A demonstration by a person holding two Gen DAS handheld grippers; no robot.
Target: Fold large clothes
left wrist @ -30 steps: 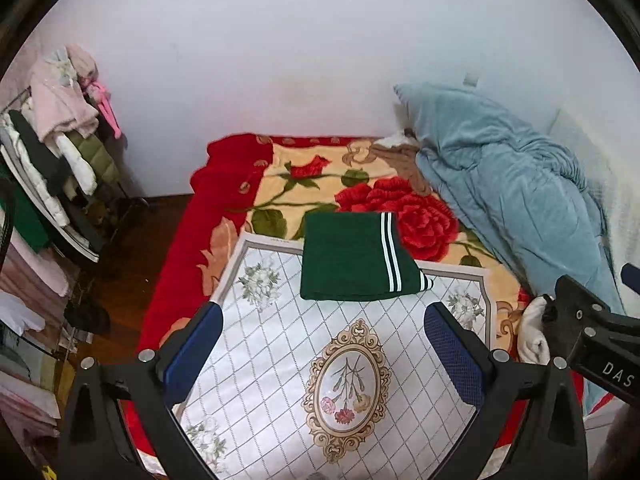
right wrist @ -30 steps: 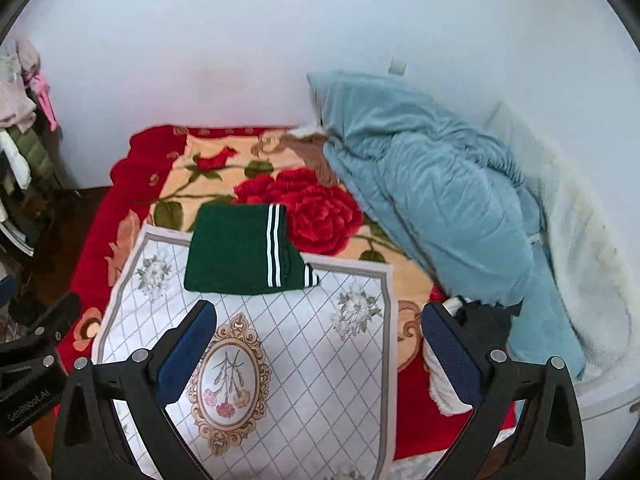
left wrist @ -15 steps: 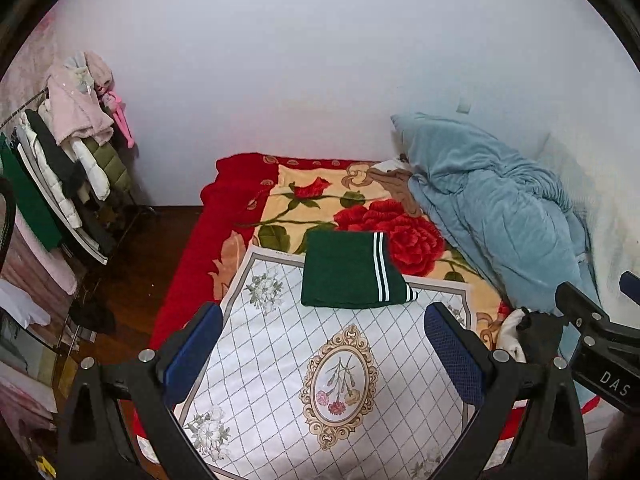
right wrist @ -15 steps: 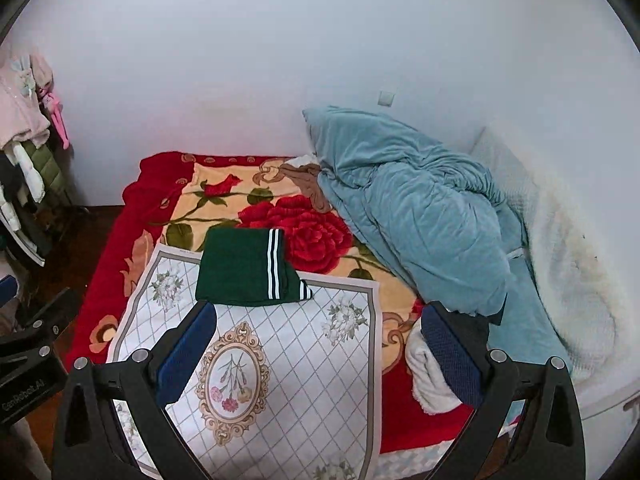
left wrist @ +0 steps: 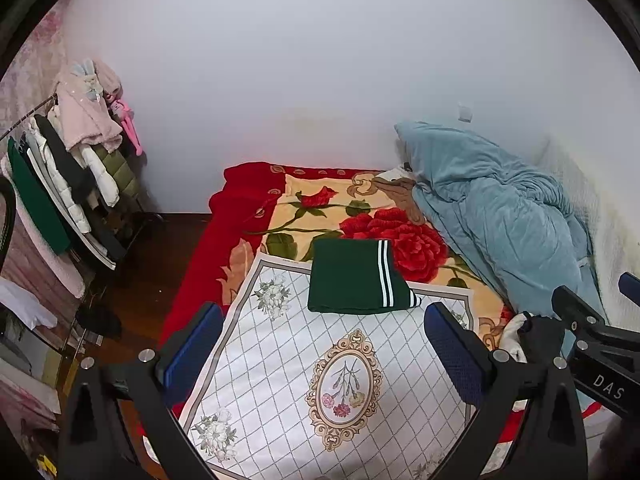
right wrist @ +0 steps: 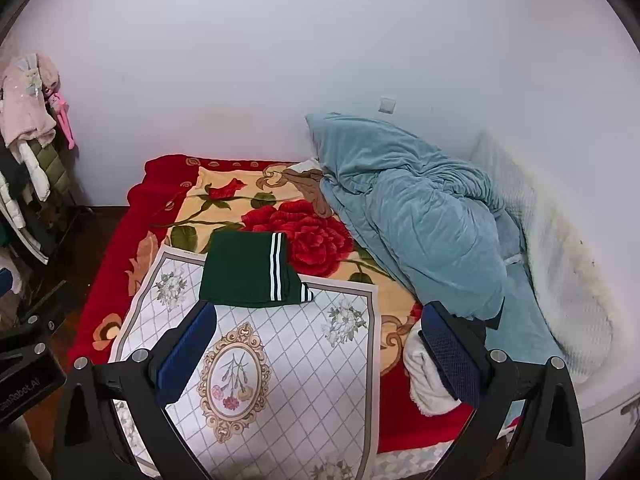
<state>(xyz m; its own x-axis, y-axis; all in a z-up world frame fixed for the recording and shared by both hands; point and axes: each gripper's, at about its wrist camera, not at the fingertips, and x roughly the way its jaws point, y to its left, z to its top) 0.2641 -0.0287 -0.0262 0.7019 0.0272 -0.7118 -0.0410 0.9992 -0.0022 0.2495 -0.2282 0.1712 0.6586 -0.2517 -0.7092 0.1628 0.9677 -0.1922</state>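
A dark green garment with white stripes (left wrist: 356, 278) lies folded into a neat rectangle at the far end of a white floral mat (left wrist: 320, 376) on the bed. It also shows in the right wrist view (right wrist: 250, 272), on the same mat (right wrist: 280, 372). My left gripper (left wrist: 322, 344) is open and empty, held well above and short of the garment. My right gripper (right wrist: 316, 344) is open and empty too, also back from it.
A red rose blanket (left wrist: 360, 220) covers the bed. A crumpled blue duvet (right wrist: 416, 216) lies along the right wall. A white fleece item (right wrist: 428, 384) sits by the right edge. A rack of hanging clothes (left wrist: 68, 184) stands on the left over a wooden floor.
Both grippers have drawn back and risen from the bed, so the folded green garment looks smaller and farther. The garment itself has not moved.
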